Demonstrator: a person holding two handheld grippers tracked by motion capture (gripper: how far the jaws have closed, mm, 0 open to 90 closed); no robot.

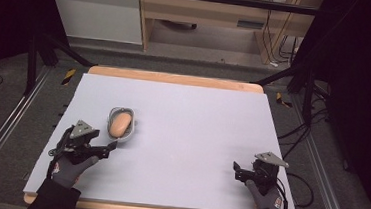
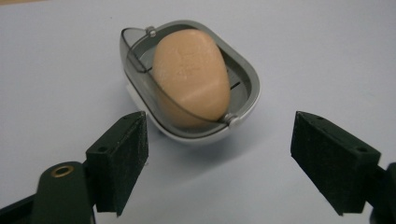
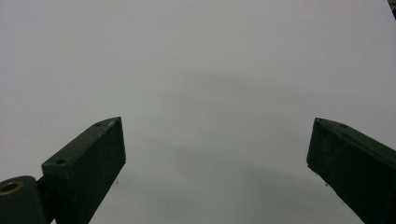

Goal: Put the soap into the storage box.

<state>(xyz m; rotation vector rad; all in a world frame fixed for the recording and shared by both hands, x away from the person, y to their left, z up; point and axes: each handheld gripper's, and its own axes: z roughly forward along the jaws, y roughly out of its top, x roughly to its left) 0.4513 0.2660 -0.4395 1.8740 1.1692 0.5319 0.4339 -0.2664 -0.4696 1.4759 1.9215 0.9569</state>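
A peach-coloured oval soap bar lies in a small white-and-grey dish on the left part of the table. A smoky translucent lid on the dish stands tilted up around the bar. My left gripper hovers just short of the dish on the near side. Its jaws stand wide apart with nothing between them, and the dish lies beyond the tips. My right gripper rests at the near right, open over bare sheet.
A pale lavender sheet covers the wooden table. Metal rails run along the floor on both sides. Cables lie to the right, and cabinets stand beyond the far edge.
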